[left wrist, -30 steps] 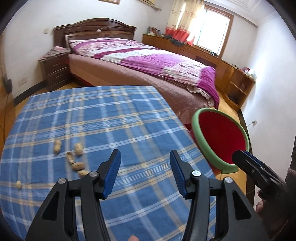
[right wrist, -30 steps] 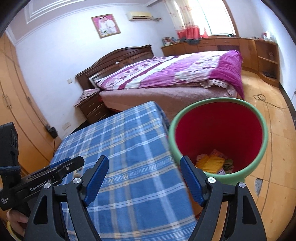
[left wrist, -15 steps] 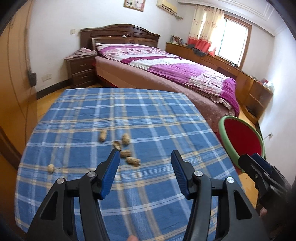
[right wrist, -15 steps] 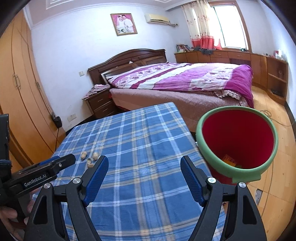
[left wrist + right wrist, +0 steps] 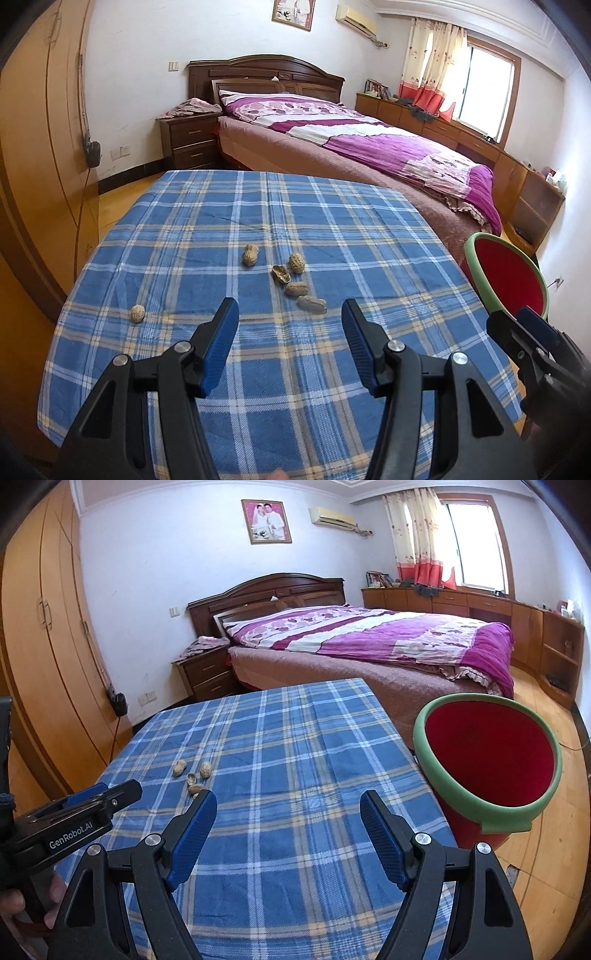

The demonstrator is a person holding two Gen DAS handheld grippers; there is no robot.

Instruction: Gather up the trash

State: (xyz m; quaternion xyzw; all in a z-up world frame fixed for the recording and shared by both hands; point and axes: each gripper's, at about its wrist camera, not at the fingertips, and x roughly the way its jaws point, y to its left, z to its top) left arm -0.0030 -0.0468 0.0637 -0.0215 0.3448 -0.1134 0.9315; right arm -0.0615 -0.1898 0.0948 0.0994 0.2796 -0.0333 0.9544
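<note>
Several peanut shells [image 5: 295, 284] lie in a loose cluster on the blue plaid tablecloth [image 5: 332, 236], with one stray shell [image 5: 137, 313] off to the left. My left gripper [image 5: 290, 321] hangs open just short of the cluster, nothing between its blue pads. The right gripper [image 5: 288, 808] is also open and empty over the cloth; the shells [image 5: 192, 773] sit ahead of its left finger. A red bin with a green rim [image 5: 487, 812] stands on the floor past the table's right edge and shows at the right as the bin [image 5: 509, 273] in the left wrist view.
A bed with a purple quilt [image 5: 369, 140] runs behind the table, a dark nightstand [image 5: 190, 138] beside it. Wooden wardrobes [image 5: 44, 646] line the left wall and low cabinets [image 5: 517, 624] the window side. Bare wooden floor [image 5: 554, 849] surrounds the bin.
Both views have swung left: the peanut shells have moved from the far left toward the middle, and the bin has slid to the right. Both grippers stayed open.
</note>
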